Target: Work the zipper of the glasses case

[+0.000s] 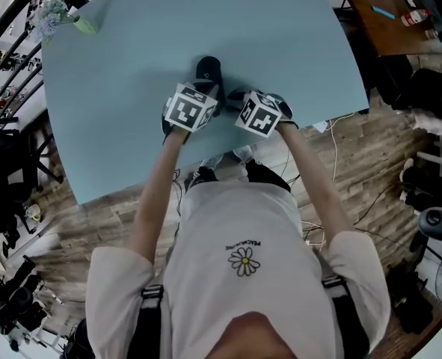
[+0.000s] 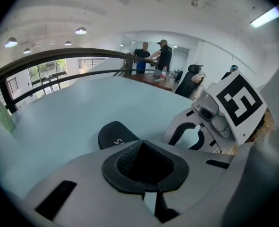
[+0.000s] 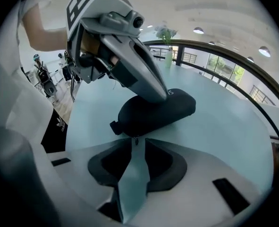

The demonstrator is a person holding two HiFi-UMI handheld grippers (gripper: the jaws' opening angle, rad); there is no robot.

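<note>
The black glasses case (image 1: 208,69) lies on the light blue table (image 1: 131,88), just beyond both grippers. In the right gripper view the case (image 3: 170,109) is lengthwise ahead, and its near end has a small tab (image 3: 114,126). My left gripper (image 3: 161,94) comes down from the left as one shut beak and rests on the case's top. From its own view its pads (image 2: 125,162) meet, with the case (image 2: 116,135) peeking out ahead. My right gripper (image 3: 132,144) stands open, and the tiny dark zipper pull (image 3: 132,141) sits loose in the gap at its tips.
A green vase with flowers (image 1: 77,22) stands at the table's far left corner. A dark railing (image 2: 59,56) curves round behind the table. A brown table (image 1: 389,13) with small items is at the far right. Cables lie on the wooden floor (image 1: 340,137) by the table's near edge.
</note>
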